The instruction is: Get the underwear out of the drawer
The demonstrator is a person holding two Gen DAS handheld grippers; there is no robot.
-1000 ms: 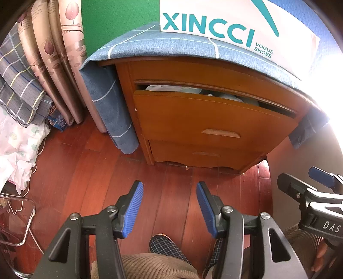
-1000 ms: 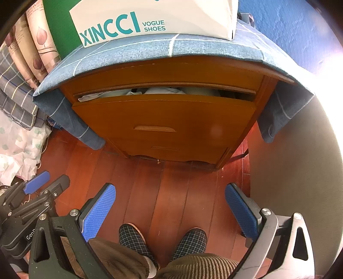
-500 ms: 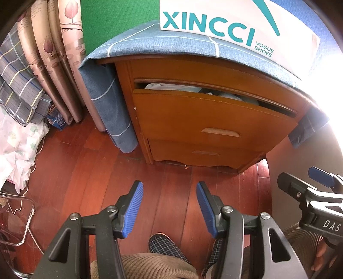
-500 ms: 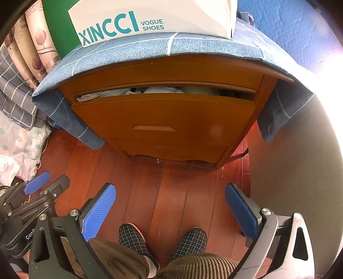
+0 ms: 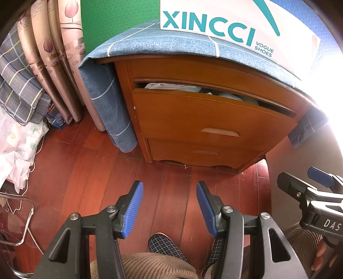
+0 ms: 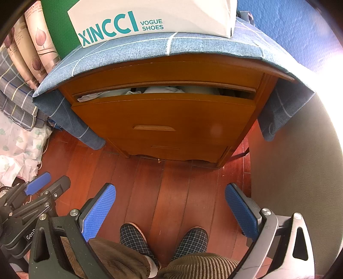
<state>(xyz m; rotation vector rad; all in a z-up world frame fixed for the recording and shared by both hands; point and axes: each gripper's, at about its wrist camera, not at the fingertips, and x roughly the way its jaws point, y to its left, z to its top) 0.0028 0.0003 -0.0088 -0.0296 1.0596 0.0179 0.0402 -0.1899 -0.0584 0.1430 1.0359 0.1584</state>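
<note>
Both claws gape, holding nothing: left claw [image 5: 169, 206] and right claw [image 6: 170, 211] hang above the red wooden floor [image 6: 171, 182], well apart from the nightstand [image 6: 165, 70]. Top drawer [image 6: 165, 113] is slightly ajar, pale underwear [image 6: 163, 90] bunched along its upper edge. Shoebox [image 6: 150, 17] sits on blue cloth [image 6: 150, 49] on top.

Right gripper [image 6: 170, 207] at bottom of frame, blue pads wide apart, nothing between them, over red wood floor [image 6: 171, 188]. Left gripper [image 6: 46, 182] at lower left edge, jaw state unclear. Wooden nightstand [image 6: 265, 90] center frame; top drawer [image 6: 165, 113] partly pulled out, pale underwear [image 6: 163, 90] visible in the gap. Blue checked cloth [image 6: 150, 47] drapes the top, white XINCCI shoe box [image 6: 154, 17] on it. Plaid slippers [image 6: 133, 236] bottom center.
</note>
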